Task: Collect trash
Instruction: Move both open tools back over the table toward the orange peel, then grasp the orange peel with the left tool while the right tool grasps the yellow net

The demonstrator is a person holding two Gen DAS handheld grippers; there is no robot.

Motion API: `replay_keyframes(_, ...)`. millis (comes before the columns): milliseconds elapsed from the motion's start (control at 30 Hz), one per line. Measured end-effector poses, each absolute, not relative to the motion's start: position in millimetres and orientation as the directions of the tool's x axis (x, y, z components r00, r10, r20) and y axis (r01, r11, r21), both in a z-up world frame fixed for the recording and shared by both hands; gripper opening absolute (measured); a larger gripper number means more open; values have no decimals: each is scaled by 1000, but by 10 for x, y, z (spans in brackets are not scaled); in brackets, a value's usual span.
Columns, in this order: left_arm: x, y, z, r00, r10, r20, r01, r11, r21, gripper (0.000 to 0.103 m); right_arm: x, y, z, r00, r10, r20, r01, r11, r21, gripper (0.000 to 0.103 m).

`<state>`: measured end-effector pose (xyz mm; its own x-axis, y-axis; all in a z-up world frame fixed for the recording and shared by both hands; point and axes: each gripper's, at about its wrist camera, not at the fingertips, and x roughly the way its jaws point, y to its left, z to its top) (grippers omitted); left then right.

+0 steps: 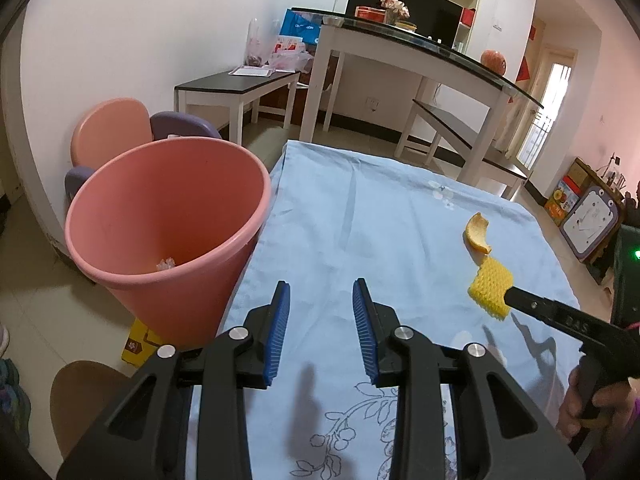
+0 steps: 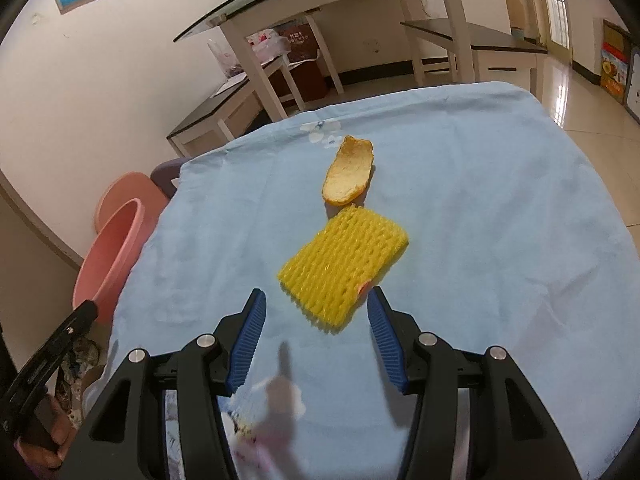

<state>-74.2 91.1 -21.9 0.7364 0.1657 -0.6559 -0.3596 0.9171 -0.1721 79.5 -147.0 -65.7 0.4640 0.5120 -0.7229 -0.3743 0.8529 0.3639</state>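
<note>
The foam net point(image 2: 343, 268) is seen on the blue cloth point(image 2: 500, 220), an orange peel point(image 2: 349, 176) at its 12 o'clock. The right gripper point(image 2: 316, 316) is spread beside it; the left gripper point(image 1: 320, 304) is held apart, the pink bin point(image 1: 168, 216) at its 10 o'clock.

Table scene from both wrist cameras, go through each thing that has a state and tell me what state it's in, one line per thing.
Left gripper: open, empty, above the blue tablecloth.
Right gripper: open, at the near edge of the foam net, not closed on it.
Yellow foam fruit net: lying flat on the cloth.
Orange peel: lying on the cloth, pith side up, just beyond the net.
Pink trash bin: upright beside the table, a small whitish scrap inside.
</note>
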Motion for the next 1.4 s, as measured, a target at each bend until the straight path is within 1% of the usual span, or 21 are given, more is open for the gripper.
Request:
replay_keyframes(167,-699,887,-215,735,161,-659,-353,921,-168,33,914,-1386,-697,465,465,-754,-355,878,322,52)
replay_keyframes(200,-690,880,-214,734,161,-660,-351,922,-166,33,932,-1376,-721,463,451,-763,-346,884,313,49)
replay_keyframes(233,-678,867,-217,733,160,-661,-348,923,-163,33,944,-1367,-744,461,439,-771,-339,890,304,41)
replay_keyframes(267,-670,856,-211,733,160,-661,-347,924,-161,33,948,-1357,-773,456,432,-778,-337,893,298,38)
replay_keyframes(333,-658,833,-205,734,161,-660,-342,927,-156,33,950,-1369,-775,455,438,-775,-337,891,306,15)
replay_keyframes(400,-626,793,-199,733,155,-663,-333,931,-151,33,955,-1391,-774,449,447,-774,-346,885,311,10)
replay_keyframes(567,-552,669,-132,747,144,-650,-294,947,-127,33,925,-1553,-694,464,468,-752,-363,875,320,8)
replay_keyframes(733,-353,458,-35,765,88,-639,-211,970,-120,33,921,-1855,-590,500,467,-730,-346,880,326,8)
replay_keyframes(967,162,48,-68,737,-85,-670,-41,985,-170,33,914,-2145,-645,486,471,-736,-326,879,348,8)
replay_keyframes(1100,526,-119,-121,712,-152,-685,24,981,-193,33,898,-2232,-677,488,464,-739,-330,882,336,8)
replay_keyframes(1267,946,-222,-262,685,-185,-705,47,977,-210,33,915,-2297,-783,464,470,-751,-313,880,357,9)
replay_keyframes(1400,1249,-229,-417,662,-168,-730,24,979,-203,33,889,-2286,-815,472,466,-748,-325,881,343,9)
